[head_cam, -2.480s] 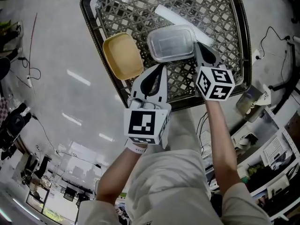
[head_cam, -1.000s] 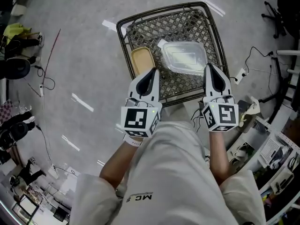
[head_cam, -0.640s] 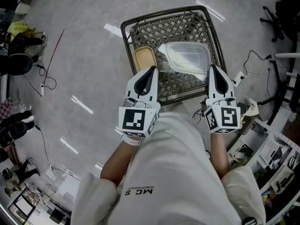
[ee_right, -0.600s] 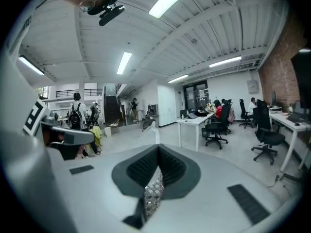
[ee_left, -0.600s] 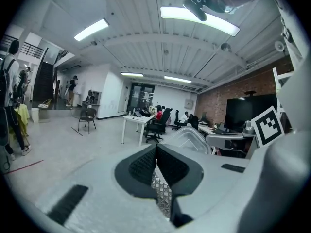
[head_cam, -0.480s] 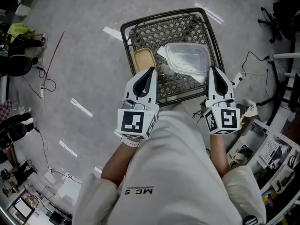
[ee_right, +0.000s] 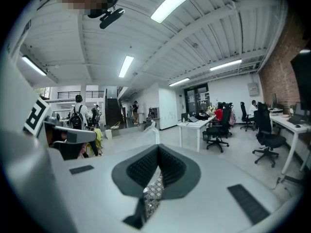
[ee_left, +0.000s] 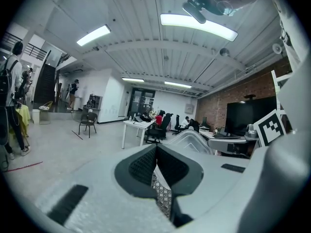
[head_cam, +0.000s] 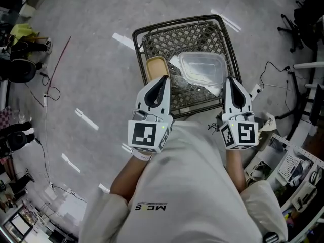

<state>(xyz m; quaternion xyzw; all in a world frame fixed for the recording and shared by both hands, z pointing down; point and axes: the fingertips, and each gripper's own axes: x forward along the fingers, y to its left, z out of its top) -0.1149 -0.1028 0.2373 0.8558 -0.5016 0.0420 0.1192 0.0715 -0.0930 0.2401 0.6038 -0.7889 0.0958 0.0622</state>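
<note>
I hold a dark wire lattice basket [head_cam: 177, 22] in the air above the floor, in front of my body. My left gripper [head_cam: 164, 78] is shut on the near rim at its left end. The right gripper [head_cam: 230, 79] is shut on the same rim at its right end. Inside the basket lie a tan oblong container [head_cam: 157, 67] and a clear plastic lidded box [head_cam: 202, 67]. In the left gripper view the jaws of the left gripper [ee_left: 156, 149] are pressed together over lattice [ee_left: 163, 198]. The right gripper [ee_right: 158, 149] likewise pinches lattice [ee_right: 153, 193].
Grey concrete floor lies below, with cables [head_cam: 48, 92] at the left and a power strip [head_cam: 255, 89] at the right. Cluttered shelving [head_cam: 293, 171] stands at the lower right. The gripper views show an office hall with desks, chairs [ee_right: 265, 140] and distant people.
Since 2.5 s ago the basket and both grippers have dropped away from the head camera and come closer to my body. Over the last second they only drifted slightly. Both grips are unchanged.
</note>
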